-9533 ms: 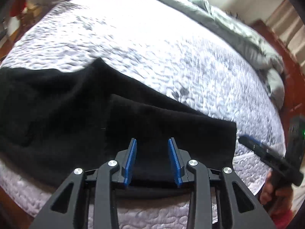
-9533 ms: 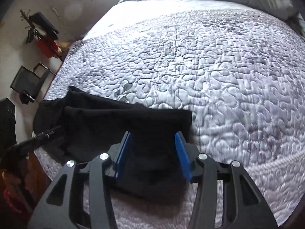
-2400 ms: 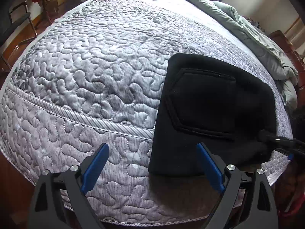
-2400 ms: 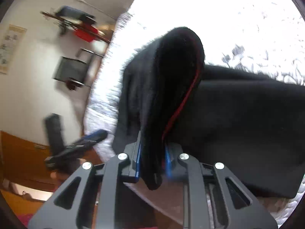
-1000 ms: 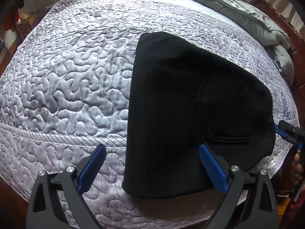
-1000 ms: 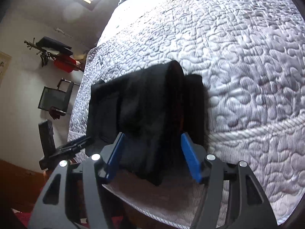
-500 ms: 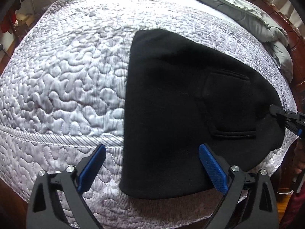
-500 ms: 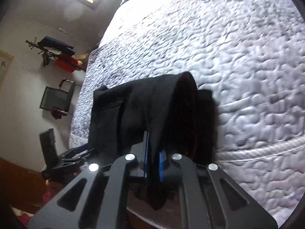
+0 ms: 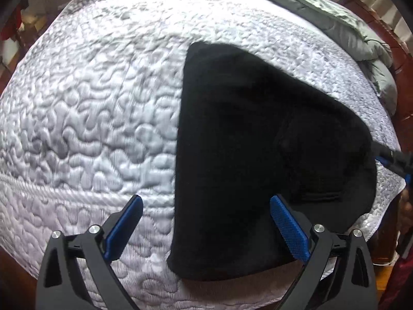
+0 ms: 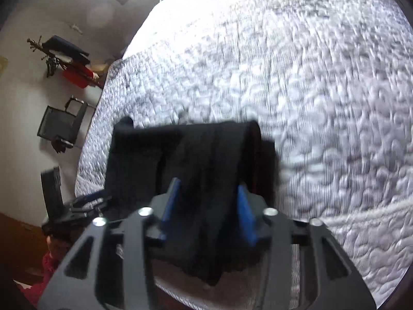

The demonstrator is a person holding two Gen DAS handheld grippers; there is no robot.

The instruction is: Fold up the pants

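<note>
I think I am near the end: the pants (image 9: 258, 155) are a small, thick black bundle on the quilt (image 9: 90, 116), close to the near edge of the bed, and I am just letting go after a last tug.

Closest to me, my right gripper (image 10: 207, 211) has its blue fingers (image 10: 170, 206) spread partway. They have just been opening. A fat fold of the pants sits between them, but the pads do not seem to press on it, so I call it let go. The picture is blurry here, so I am not fully sure.

My left gripper (image 9: 206, 230) is wide open and holds nothing. The near left corner of the bundle lies between its fingers, closer to the right finger, and the rest runs out past that finger.

Next, I think I should lift the right gripper out slowly so the fold does not catch and pop open. Then maybe pat the top flat.

Farther out, past the fingertips, the quilt is bare. A grey blanket (image 9: 335, 18) is bunched at the far side.

Hard to see: the pants are so dark that I cannot count the layers. The fold hides what is under it. From the left side, the right gripper is cut off at the picture's edge.
</note>
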